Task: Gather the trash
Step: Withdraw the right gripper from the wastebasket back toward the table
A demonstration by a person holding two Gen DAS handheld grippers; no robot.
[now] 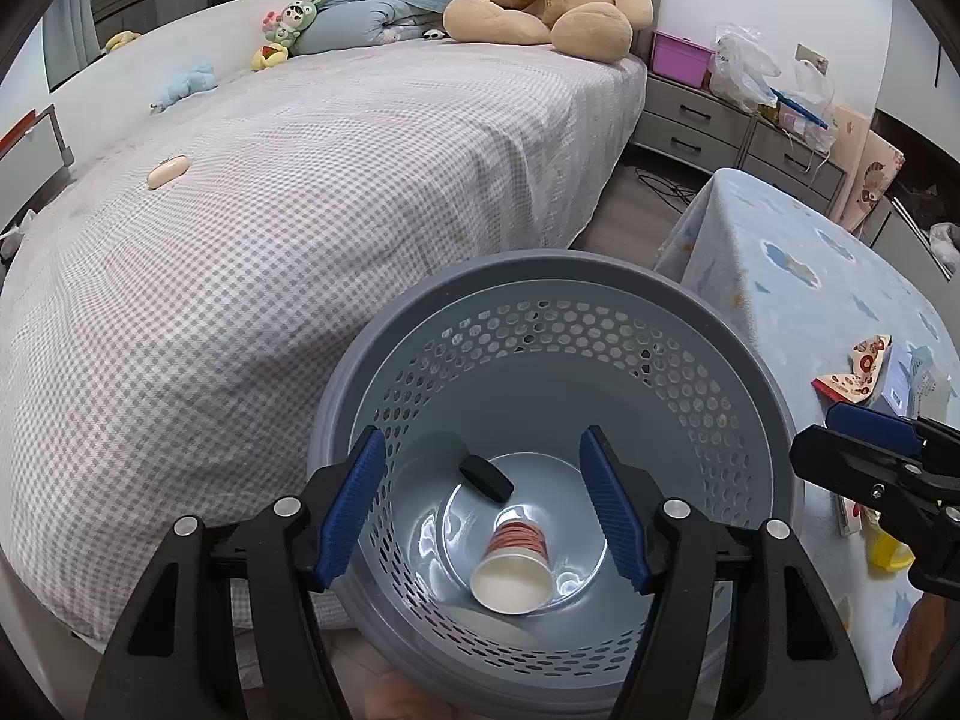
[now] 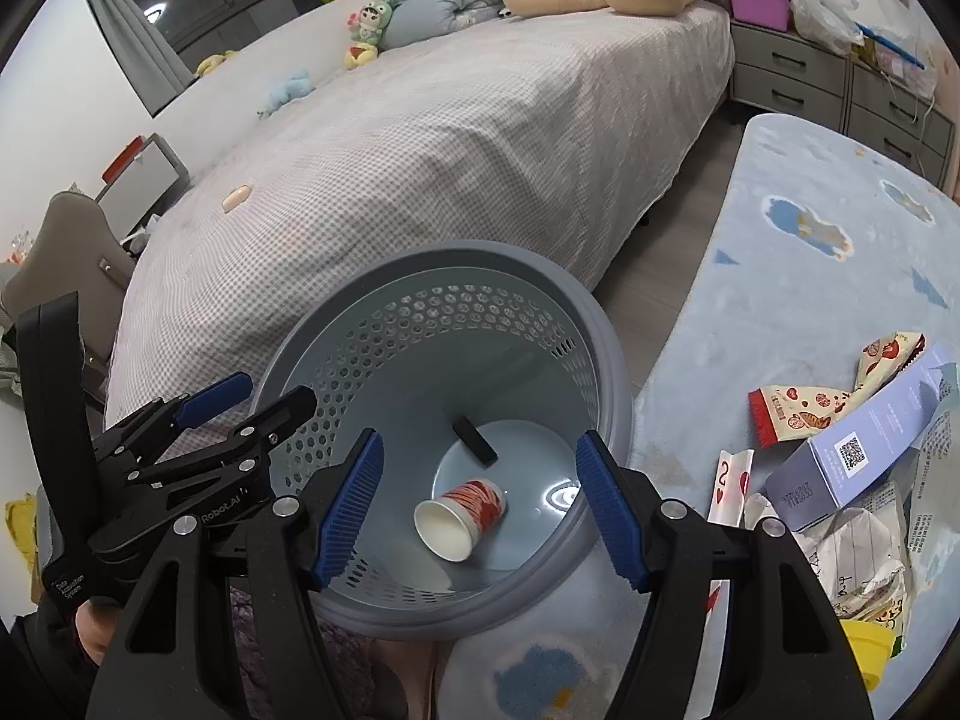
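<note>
A grey perforated bin [image 1: 558, 276] stands on the floor between the bed and the table. A red-striped paper cup [image 1: 516, 570] lies on its side at the bottom beside a small black object [image 1: 486, 478]. My left gripper [image 1: 483, 507] hangs open over the bin with nothing between its blue pads. In the right wrist view, my right gripper [image 2: 480, 504] is also open and empty above the bin [image 2: 456, 258], where the cup [image 2: 462, 516] shows. On the table to the right lie a snack wrapper [image 2: 798, 408], a purple box [image 2: 864, 450] and crumpled paper [image 2: 858, 558].
A bed [image 1: 300, 210] with a checked cover fills the left side and carries a teddy bear [image 1: 552, 0] and small toys. The table [image 2: 810, 300] has a light blue cloth. Grey drawers [image 1: 696, 120] stand along the far wall. A grey chair [image 2: 66, 246] is at the left.
</note>
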